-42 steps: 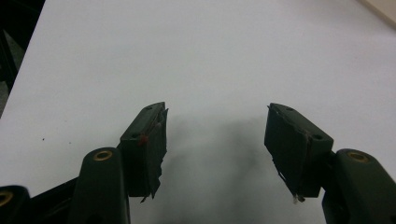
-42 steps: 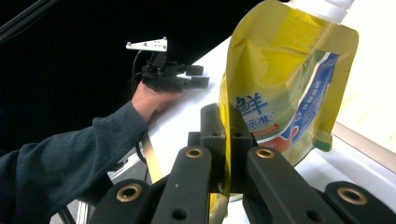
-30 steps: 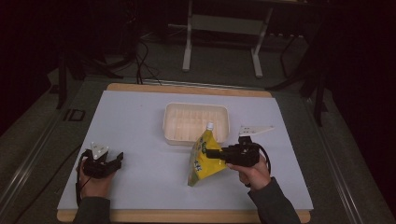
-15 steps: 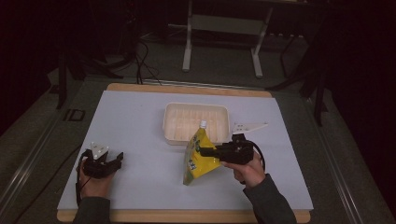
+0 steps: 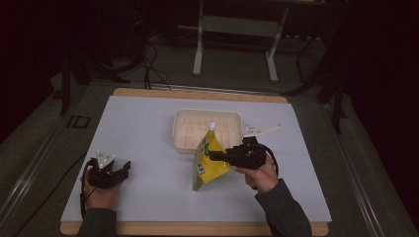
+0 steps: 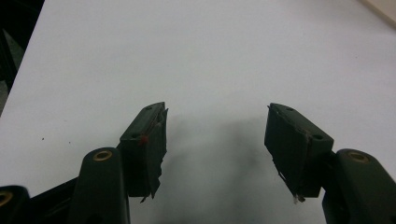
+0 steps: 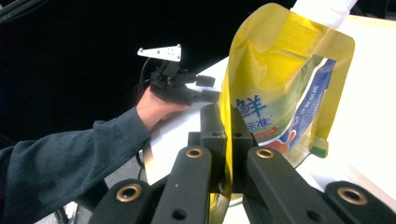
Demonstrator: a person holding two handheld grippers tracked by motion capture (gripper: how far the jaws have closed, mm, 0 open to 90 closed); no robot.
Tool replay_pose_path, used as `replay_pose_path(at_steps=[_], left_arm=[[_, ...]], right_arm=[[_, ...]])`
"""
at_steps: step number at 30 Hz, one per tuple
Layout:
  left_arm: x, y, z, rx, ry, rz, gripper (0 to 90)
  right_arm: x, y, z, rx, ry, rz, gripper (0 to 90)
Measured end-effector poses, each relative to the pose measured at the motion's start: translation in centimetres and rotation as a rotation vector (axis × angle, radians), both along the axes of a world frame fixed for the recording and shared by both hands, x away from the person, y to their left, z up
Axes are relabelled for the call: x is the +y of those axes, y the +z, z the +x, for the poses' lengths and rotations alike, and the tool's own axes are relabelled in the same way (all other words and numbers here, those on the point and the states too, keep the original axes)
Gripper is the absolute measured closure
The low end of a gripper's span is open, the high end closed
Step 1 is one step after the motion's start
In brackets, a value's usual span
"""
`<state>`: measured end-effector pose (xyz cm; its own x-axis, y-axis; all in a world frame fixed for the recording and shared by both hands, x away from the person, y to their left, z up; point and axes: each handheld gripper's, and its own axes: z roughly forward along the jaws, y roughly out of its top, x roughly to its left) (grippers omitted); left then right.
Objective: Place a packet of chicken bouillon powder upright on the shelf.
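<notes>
A yellow spouted pouch (image 5: pixel 209 159) with a white cap and blue print stands tilted just in front of the white tray (image 5: pixel 232 120). My right gripper (image 5: pixel 213 156) is shut on the pouch's side edge. In the right gripper view the pouch (image 7: pixel 280 84) rises between the closed jaws. My left gripper (image 5: pixel 123 168) rests low at the table's front left, open. The left gripper view has its fingers (image 6: pixel 147 140) wide apart over bare white tabletop, nothing between them.
The white ribbed tray sits at the table's middle, behind the pouch. A white sheet covers the wooden table (image 5: pixel 197 94). Beyond the far edge stand a metal frame's legs (image 5: pixel 200 44) and cables on a dark floor.
My right gripper has carried the pouch a little to the left and toward the tray's front. The left gripper has stayed put.
</notes>
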<state>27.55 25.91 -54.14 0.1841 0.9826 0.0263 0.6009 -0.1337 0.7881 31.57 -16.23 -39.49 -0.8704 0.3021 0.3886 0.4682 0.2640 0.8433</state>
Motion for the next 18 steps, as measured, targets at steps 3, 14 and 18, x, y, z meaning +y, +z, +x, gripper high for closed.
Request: replay_pose_path(at_steps=[3, 14, 18], left_arm=[[0.0, 0.0, 0.0, 0.000, 0.000, 0.000, 38.5], [0.0, 0.0, 0.0, -0.002, 0.000, -0.002, 38.5], [0.0, 0.0, 0.0, -0.002, 0.000, -0.002, 38.5]], right_arm=[[0.2, 0.3, 0.1, -0.010, 0.000, -0.005, 89.9], [0.7, 1.3, 0.8, -0.041, -0.010, -0.014, 89.9], [0.8, 1.6, 1.1, -0.048, -0.015, -0.021, 89.9]])
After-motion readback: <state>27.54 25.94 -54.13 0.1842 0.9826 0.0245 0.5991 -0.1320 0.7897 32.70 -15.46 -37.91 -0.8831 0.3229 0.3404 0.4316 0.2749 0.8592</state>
